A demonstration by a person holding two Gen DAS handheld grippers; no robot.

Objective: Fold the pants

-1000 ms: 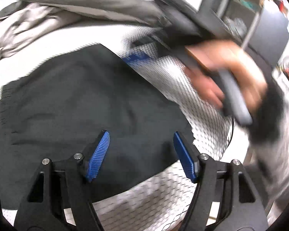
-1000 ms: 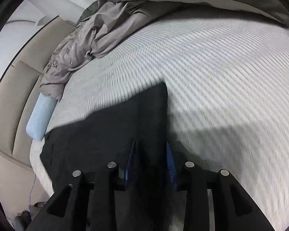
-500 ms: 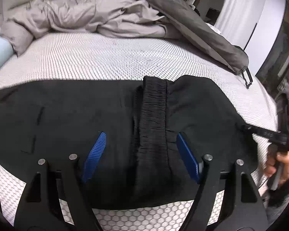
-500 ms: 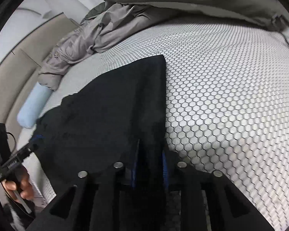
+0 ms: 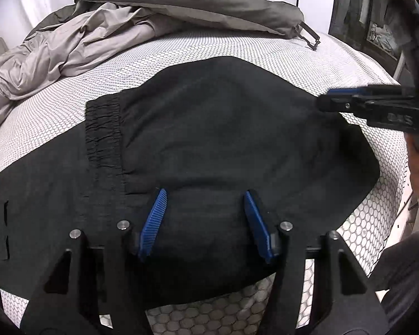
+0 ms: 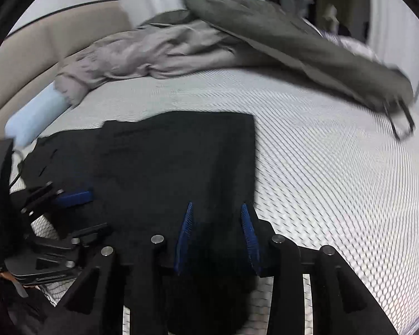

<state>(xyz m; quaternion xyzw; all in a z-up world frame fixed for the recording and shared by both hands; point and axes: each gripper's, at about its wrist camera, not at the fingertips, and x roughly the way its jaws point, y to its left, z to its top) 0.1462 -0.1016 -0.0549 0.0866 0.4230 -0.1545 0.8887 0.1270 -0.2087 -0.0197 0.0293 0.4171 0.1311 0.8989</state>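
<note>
One pair of black pants (image 5: 231, 139) lies flat along the near edge of the bed (image 5: 209, 47), which has a white honeycomb cover. The gathered waistband (image 5: 104, 136) shows toward the left in the left wrist view, lying on top of more black cloth, so the pants look already doubled over at least once.

The left gripper (image 5: 205, 217) hangs over the near part of the pants. Its jaws are closing, with cloth bulging up between the blue pads, but the pads do not seem to press on it yet. The right gripper (image 6: 216, 234) is at the pants' right end, near the bed's near edge. Its jaws are opening, and black cloth sits between them. That view is blurred, so I cannot be sure whether the pads have let go, though gaps show on both sides of the fold.

The cloth is soft, thin and light. It will drape, sag and slide on itself rather than hold a crease, so a pinch through all layers at a corner or at the firmer waistband should carry best; a grab in mid-panel would likely lift only the top layer.

Counted: one pair of pants, two grippers, one grey quilt (image 5: 78, 47) crumpled at the far left corner, one darker grey bag or cover (image 5: 187, 8) along the far edge, and one pale blue bolster (image 6: 36, 114).
</note>
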